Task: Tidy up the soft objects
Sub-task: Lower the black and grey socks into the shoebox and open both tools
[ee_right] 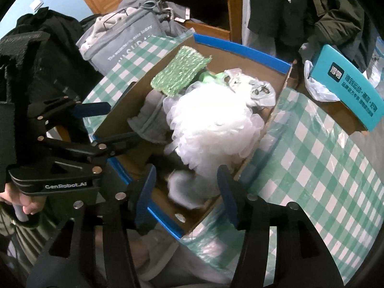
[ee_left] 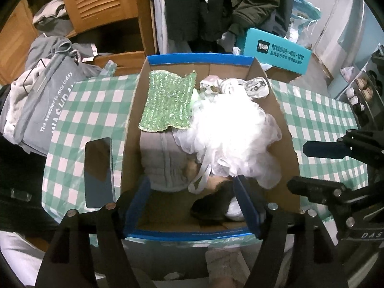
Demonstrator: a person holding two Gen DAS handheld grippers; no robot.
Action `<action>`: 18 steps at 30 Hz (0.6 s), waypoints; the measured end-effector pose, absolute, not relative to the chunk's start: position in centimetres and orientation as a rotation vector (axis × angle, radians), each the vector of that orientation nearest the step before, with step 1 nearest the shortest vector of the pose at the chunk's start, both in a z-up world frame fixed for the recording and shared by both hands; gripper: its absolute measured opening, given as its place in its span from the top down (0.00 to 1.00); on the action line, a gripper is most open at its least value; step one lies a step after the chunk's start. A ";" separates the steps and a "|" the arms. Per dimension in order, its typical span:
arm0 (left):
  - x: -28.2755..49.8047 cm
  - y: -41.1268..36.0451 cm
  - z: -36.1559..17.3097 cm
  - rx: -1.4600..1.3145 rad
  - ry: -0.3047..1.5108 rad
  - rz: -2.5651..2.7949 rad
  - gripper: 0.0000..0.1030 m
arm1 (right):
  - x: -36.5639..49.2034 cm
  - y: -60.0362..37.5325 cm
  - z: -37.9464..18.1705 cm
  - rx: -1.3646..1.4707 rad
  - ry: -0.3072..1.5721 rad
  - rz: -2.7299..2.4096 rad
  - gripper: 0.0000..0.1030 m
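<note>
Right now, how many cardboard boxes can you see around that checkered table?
2. The open blue-rimmed box sits mid-table, holding the white mesh puff, green cloth and grey garment. The teal-sided box lies past the table's far right corner. Others may be hidden.

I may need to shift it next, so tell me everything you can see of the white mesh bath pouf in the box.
The white mesh bath pouf is a big ruffled ball of gauzy netting, overexposed at its centre. It lies in the right half of the cardboard box, piled on the other contents. Its left edge meets the green sparkly cloth and overlaps the grey folded garment; a white loop hangs from its near side. Neither gripper holds it; both stand open at the box's near end.
</note>
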State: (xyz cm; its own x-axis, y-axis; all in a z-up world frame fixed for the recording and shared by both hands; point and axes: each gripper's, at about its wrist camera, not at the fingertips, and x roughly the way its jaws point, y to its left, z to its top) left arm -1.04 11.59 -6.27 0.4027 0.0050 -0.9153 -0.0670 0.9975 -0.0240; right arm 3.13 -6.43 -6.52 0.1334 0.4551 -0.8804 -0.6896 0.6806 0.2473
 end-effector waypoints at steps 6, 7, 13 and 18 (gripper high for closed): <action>-1.0 11.0 -5.4 -0.054 1.131 0.041 0.24 | 3.6 -7.8 -4.9 -0.222 1.114 0.783 0.40; -1.0 10.9 -5.2 -0.052 1.121 0.040 0.21 | 3.7 -8.2 -4.5 -0.216 1.095 0.769 0.40; -1.1 10.1 -3.6 -0.051 1.069 0.024 0.20 | 4.2 -10.0 -2.5 -0.204 1.020 0.701 0.35; -1.3 9.0 -2.2 -0.028 1.012 0.013 0.15 | 4.4 -11.4 -1.3 -0.183 0.978 0.659 0.33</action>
